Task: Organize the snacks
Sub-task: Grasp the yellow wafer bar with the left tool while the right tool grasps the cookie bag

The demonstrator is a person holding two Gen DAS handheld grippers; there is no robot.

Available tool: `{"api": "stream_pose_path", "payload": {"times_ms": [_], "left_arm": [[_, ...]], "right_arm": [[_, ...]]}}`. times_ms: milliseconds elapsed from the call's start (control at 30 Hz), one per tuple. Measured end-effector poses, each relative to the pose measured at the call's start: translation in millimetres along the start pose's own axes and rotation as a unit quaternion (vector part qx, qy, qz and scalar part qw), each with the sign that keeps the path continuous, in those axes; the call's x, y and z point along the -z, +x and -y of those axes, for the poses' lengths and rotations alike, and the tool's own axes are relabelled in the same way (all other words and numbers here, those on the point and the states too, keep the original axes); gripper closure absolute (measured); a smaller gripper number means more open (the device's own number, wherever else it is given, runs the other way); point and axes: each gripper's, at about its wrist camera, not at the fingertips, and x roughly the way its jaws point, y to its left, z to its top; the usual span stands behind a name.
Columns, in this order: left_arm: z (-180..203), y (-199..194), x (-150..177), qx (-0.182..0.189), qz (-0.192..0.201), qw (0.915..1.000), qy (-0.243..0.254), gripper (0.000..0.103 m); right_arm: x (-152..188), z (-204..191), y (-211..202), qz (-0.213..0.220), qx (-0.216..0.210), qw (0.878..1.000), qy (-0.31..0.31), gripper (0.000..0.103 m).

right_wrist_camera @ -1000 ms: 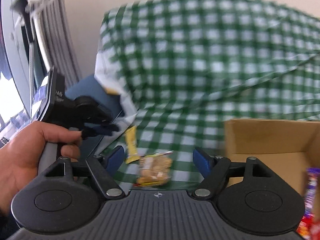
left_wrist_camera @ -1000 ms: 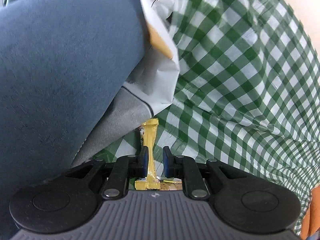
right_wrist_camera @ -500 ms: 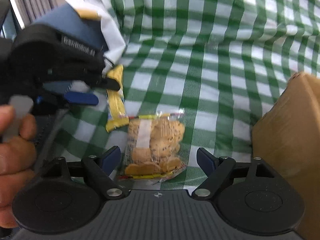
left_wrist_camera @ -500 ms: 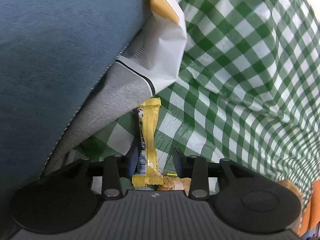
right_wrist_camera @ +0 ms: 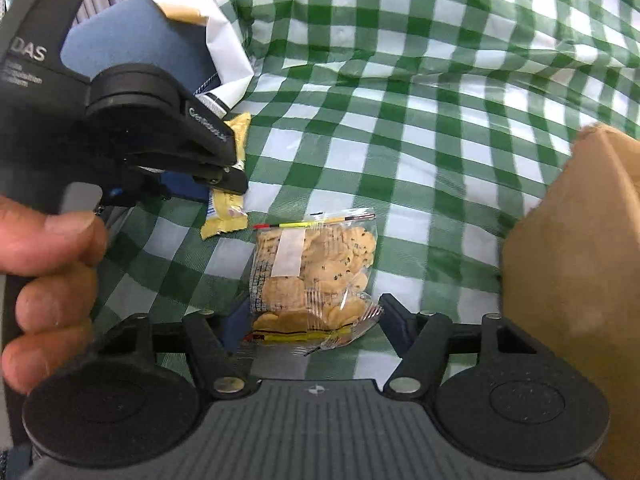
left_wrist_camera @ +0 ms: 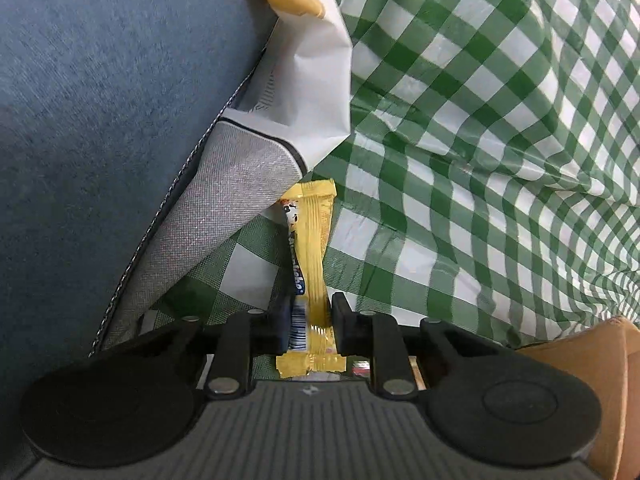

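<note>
Now we hold 2 black handheld grippers low over a surface covered with a green-and-white checked plastic cloth (left_wrist_camera: 460, 208). Our left gripper (left_wrist_camera: 308, 322) has just been narrowing, and its fingers sit close on both sides of the long yellow foil snack bar (left_wrist_camera: 314, 248); whether the pads actually press the wrapper we cannot tell. That bar lies on the cloth, its far end just beside a grey fabric cushion edge (left_wrist_camera: 224, 204) and a crumpled white paper bag (left_wrist_camera: 308, 92), with a blue upholstered seat (left_wrist_camera: 100, 100) beyond.

Our right gripper (right_wrist_camera: 310, 320) has also just been closing, yet its fingers stand spread, flanking the near end of a clear plastic packet of small round cookies (right_wrist_camera: 316, 276) without gripping it. The packet rests flat on the cloth, just beside the bar's near end. A brown cardboard box (right_wrist_camera: 572, 260) stands at the right. From this view the left gripper (right_wrist_camera: 228, 180) and the hand (right_wrist_camera: 48, 288) around its handle fill the left side.
</note>
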Motion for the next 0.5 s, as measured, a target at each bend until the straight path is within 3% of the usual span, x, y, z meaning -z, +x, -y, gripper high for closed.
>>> {"api": "stream_pose_path", "payload": {"times_ms": [333, 500], "left_arm": [[32, -40, 39, -0.015, -0.002, 0.9954, 0.095, 0.080], [40, -87, 67, -0.022, 0.012, 0.9889, 0.147, 0.080]], "right_arm": [[28, 0, -71, 0.020, -0.006, 0.999, -0.028, 0.035], [52, -2, -116, 0.028, -0.016, 0.998, -0.054, 0.035]]}}
